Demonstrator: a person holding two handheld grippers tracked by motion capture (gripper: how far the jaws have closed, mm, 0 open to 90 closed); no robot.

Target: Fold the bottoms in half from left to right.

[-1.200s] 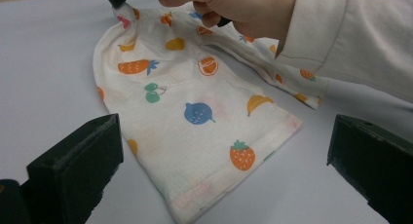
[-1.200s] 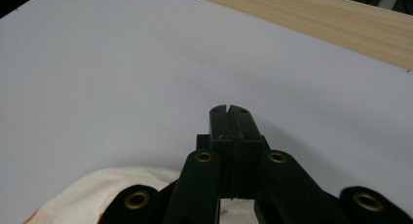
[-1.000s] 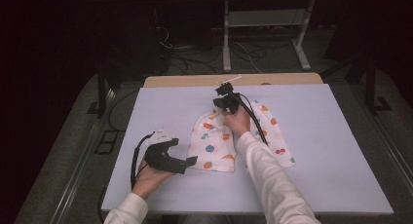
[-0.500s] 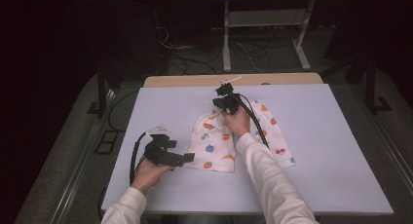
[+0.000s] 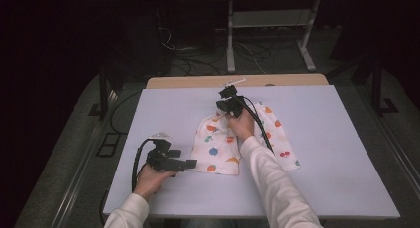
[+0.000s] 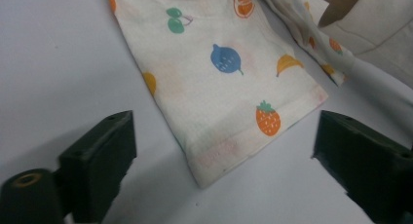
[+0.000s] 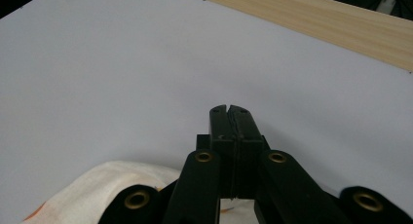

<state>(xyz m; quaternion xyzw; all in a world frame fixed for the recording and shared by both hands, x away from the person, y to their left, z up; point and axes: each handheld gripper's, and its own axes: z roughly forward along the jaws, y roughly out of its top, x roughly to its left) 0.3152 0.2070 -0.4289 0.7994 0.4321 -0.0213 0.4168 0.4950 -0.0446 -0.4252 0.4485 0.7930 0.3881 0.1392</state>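
On smooth white table (image 5: pixel 346 153), soft fruit-print cloth (image 6: pixel 219 78) faces spread left fingers (image 6: pixel 112 151), just narrowing; right fingers (image 7: pixel 230 136) pressed together.

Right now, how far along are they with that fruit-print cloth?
Done: the fruit-print cloth lies flat on the table. In hand: the right gripper rests shut at its far end; the left gripper, jaws just closing a little but open, points at the near corner. Left: gripping that corner, and whatever fold follows.
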